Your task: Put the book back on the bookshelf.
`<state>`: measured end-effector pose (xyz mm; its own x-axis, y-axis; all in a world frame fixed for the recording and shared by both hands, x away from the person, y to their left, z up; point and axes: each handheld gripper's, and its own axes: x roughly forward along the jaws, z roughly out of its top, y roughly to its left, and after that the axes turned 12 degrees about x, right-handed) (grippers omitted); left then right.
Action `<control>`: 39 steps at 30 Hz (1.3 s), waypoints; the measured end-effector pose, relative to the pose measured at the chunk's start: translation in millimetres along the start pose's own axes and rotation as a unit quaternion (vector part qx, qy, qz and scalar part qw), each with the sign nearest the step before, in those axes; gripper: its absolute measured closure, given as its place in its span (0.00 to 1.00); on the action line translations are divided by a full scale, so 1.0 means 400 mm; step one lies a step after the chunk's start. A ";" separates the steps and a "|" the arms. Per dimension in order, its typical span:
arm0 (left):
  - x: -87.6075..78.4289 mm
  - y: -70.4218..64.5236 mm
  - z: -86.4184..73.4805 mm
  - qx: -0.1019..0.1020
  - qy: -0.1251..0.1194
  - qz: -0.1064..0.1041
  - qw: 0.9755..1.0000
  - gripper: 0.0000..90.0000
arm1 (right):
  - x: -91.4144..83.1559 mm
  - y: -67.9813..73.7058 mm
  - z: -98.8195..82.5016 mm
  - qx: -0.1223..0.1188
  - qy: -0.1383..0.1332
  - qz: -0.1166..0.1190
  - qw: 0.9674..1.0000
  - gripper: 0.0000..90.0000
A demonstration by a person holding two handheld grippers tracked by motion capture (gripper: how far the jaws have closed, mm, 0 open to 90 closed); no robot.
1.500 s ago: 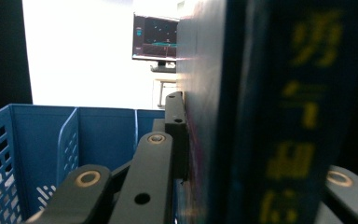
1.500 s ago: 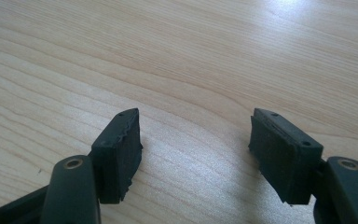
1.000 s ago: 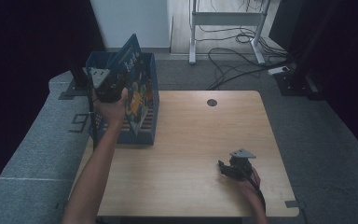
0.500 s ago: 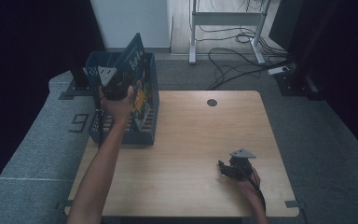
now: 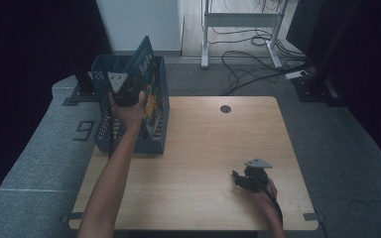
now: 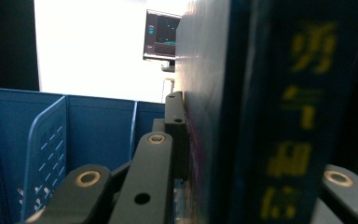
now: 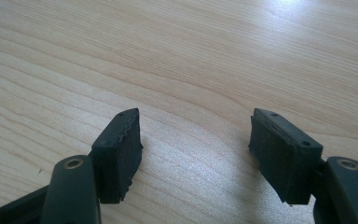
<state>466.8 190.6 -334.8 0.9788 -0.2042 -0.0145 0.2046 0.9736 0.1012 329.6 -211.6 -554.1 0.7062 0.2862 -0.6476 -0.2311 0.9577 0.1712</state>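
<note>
left claw [image 5: 129,94] grips a dark blue book [image 5: 146,74] upright over the blue crate [image 5: 129,144]; right claw [image 7: 196,149] rests open on the tabletop [image 5: 203,144]

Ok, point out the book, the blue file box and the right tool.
book [image 6: 242,116], left gripper view, on its dark spine.
blue file box [image 5: 129,145], high view, on its near wall.
right tool [image 7: 196,149], right gripper view, midway between its open tips.

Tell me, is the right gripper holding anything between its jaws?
No, the right gripper rests open over the bare wooden table, nothing between its jaws.
</note>
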 end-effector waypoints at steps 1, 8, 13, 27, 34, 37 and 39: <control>0.001 -0.002 -0.004 0.002 -0.001 -0.001 1.000 0.91 | 0.000 0.000 0.000 0.000 0.000 0.000 1.000 0.37; 0.014 -0.028 -0.043 0.013 0.013 -0.006 1.000 0.91 | 0.000 0.000 0.000 -0.001 -0.001 0.000 1.000 0.37; 0.023 -0.041 -0.076 0.020 0.028 -0.008 0.999 0.91 | 0.000 0.000 0.000 -0.001 -0.001 0.000 1.000 0.37; -0.013 -0.069 -0.139 0.030 0.031 -0.035 0.998 0.87 | -0.002 0.001 -0.002 -0.002 -0.001 0.000 1.000 0.38; -0.029 -0.081 -0.146 0.037 0.039 -0.058 0.997 0.69 | -0.003 0.001 -0.003 -0.002 -0.001 -0.001 1.000 0.38; -0.031 -0.077 -0.149 0.034 0.044 -0.064 0.996 0.63 | -0.003 0.001 -0.003 -0.002 -0.001 -0.001 1.000 0.37; -0.032 -0.071 -0.150 0.031 0.046 -0.067 0.996 0.61 | -0.003 0.001 -0.003 -0.002 -0.001 -0.001 1.000 0.37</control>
<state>448.7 171.5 -397.3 0.9399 -0.3186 -0.1231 0.3352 0.9295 0.1536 328.0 -211.6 -554.2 0.7085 0.2844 -0.6458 -0.2321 0.9582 0.1674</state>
